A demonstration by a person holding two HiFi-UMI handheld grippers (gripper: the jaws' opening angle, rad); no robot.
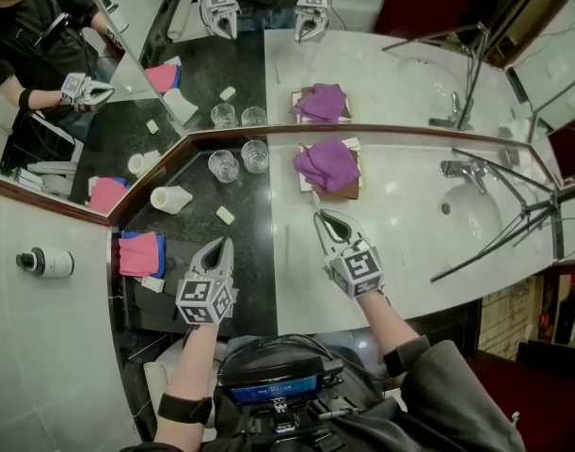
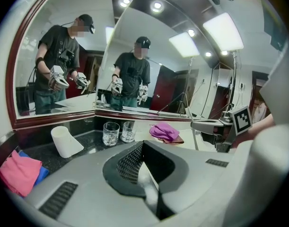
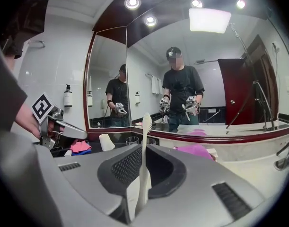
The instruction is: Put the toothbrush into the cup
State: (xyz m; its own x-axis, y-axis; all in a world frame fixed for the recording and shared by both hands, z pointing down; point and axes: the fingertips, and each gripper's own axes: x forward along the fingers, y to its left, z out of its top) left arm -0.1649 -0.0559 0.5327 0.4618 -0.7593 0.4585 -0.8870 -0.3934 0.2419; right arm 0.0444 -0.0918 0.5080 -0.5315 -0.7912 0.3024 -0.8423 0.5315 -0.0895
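My right gripper (image 1: 323, 220) (image 3: 137, 197) hovers over the white counter, in front of the purple cloth. It is shut on the handle of a white toothbrush (image 3: 144, 145), which stands upright with its head on top. Two clear glass cups (image 1: 223, 165) (image 1: 255, 155) (image 2: 110, 133) stand side by side on the black counter by the mirror, left of and beyond the right gripper. My left gripper (image 1: 221, 245) (image 2: 143, 167) is over the black counter, nearer than the glasses. Its jaws are shut with nothing between them.
A purple cloth (image 1: 327, 165) lies on a brown tray. A white paper cup (image 1: 170, 199) lies on its side. A pink cloth (image 1: 139, 252) is at the left. The faucet (image 1: 461, 169), the basin and tripod legs (image 1: 513, 217) fill the right. Mirrors stand behind the counter.
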